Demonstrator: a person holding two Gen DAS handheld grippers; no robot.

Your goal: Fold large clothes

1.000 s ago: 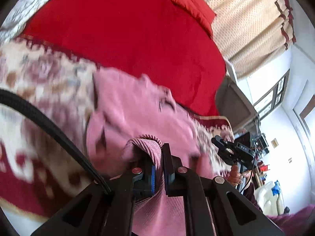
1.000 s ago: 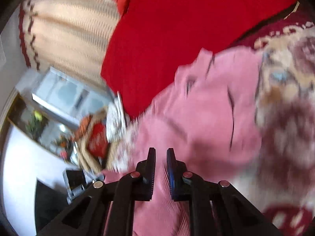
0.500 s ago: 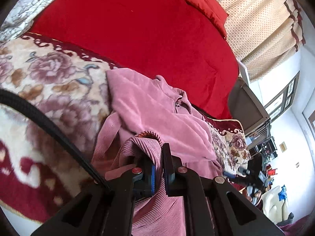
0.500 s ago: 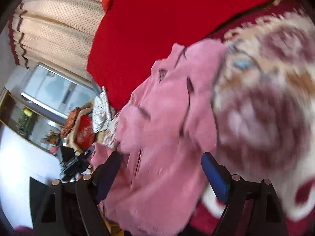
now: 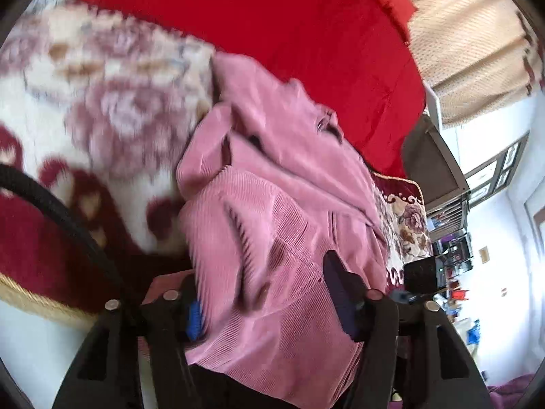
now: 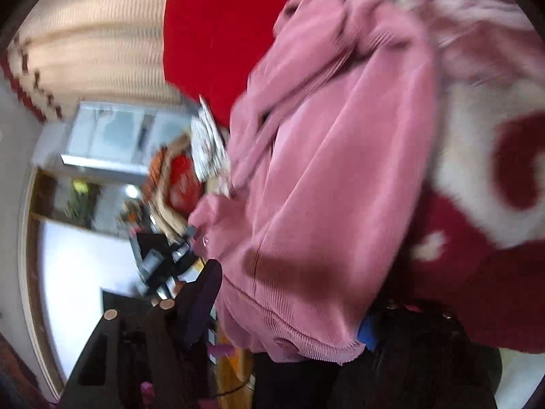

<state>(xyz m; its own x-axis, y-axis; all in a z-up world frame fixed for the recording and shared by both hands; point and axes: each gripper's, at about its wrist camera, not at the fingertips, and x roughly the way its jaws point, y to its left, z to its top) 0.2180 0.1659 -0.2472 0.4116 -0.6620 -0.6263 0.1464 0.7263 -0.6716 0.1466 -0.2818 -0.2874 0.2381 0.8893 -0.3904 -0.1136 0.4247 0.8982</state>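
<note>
Pink garment (image 5: 272, 211) between parted left tongs (image 5: 264, 293); floral blanket (image 5: 102, 102) beneath

one pink garment (image 5: 272, 184), one floral blanket (image 5: 102, 102), one red bedspread (image 5: 289, 24), two claws

Pink ribbed garment (image 6: 327, 177) bunched on floral red-cream blanket (image 6: 494, 156); right gripper (image 6: 289, 310) jaws apart, just been closing, hem between, pads not pressing. Red bedspread (image 6: 218, 34) far.

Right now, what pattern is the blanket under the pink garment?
Cream blanket with mauve roses and dark red patches, clearest in the left wrist view beside the pink garment.
</note>
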